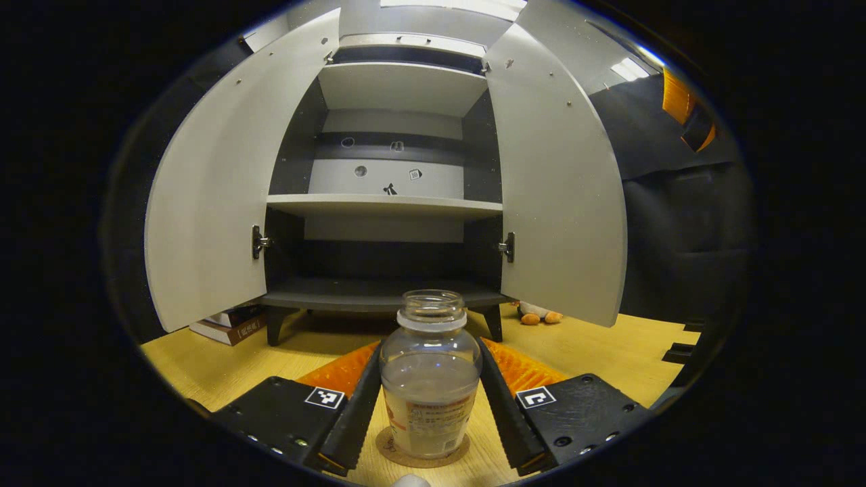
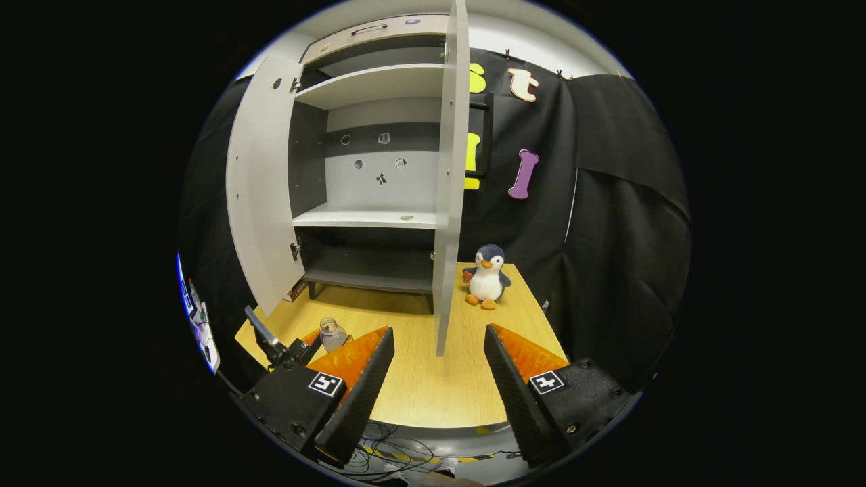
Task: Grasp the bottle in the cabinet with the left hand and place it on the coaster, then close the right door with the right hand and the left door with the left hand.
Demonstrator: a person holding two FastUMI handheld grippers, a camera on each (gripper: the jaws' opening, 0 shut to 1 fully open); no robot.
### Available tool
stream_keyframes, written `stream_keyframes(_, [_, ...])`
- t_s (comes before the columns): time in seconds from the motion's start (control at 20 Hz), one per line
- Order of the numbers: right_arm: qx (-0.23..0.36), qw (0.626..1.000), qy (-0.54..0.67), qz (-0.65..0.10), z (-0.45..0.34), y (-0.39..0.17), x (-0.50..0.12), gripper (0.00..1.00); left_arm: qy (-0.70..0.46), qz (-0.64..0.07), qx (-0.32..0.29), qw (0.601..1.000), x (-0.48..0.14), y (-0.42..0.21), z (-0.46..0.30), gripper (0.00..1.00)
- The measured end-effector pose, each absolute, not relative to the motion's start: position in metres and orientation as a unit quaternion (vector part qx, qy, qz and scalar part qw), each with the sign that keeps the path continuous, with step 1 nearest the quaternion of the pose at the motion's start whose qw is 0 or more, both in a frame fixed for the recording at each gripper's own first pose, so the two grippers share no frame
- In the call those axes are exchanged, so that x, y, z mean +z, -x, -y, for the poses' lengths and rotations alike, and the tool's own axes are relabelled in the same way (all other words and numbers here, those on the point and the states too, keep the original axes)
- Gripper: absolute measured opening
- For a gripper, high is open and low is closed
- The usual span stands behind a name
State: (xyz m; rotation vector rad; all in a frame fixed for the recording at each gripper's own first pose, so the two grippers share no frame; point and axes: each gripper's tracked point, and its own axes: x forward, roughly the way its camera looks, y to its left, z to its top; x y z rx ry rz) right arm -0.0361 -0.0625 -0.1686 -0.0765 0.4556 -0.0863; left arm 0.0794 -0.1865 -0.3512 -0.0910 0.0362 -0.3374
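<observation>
Clear plastic bottle [image 1: 430, 379] sitting on coaster [image 1: 423, 454] — probably light, slick; left gripper [image 1: 430, 406] flanking its waist, right gripper [image 2: 433, 368] gaping.

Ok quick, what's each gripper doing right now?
Left gripper: open around the bottle, which stands on the coaster.
Right gripper: open, holding nothing.
</observation>
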Motion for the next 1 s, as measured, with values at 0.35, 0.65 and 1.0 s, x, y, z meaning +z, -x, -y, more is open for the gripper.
stream_keyframes(0.35, [-0.044, 0.976, 0.003, -0.212, 0.06, 0.04, -0.163, 0.83, 0.034, 0.014, -0.189, 0.981, -0.285, -0.086, 0.19, 0.96])
stream_keyframes(0.65, [-0.049, 0.986, 0.0, -0.16, 0.059, 0.043, -0.129, 0.83, 0.045, 0.04, -0.195, 0.979, -0.176, -0.093, 0.179, 0.96])
stream_keyframes(1.0, [-0.052, 0.993, 0.004, -0.101, 0.059, 0.047, -0.082, 0.83, 0.027, 0.073, -0.166, 0.983, -0.056, -0.078, 0.138, 0.96])
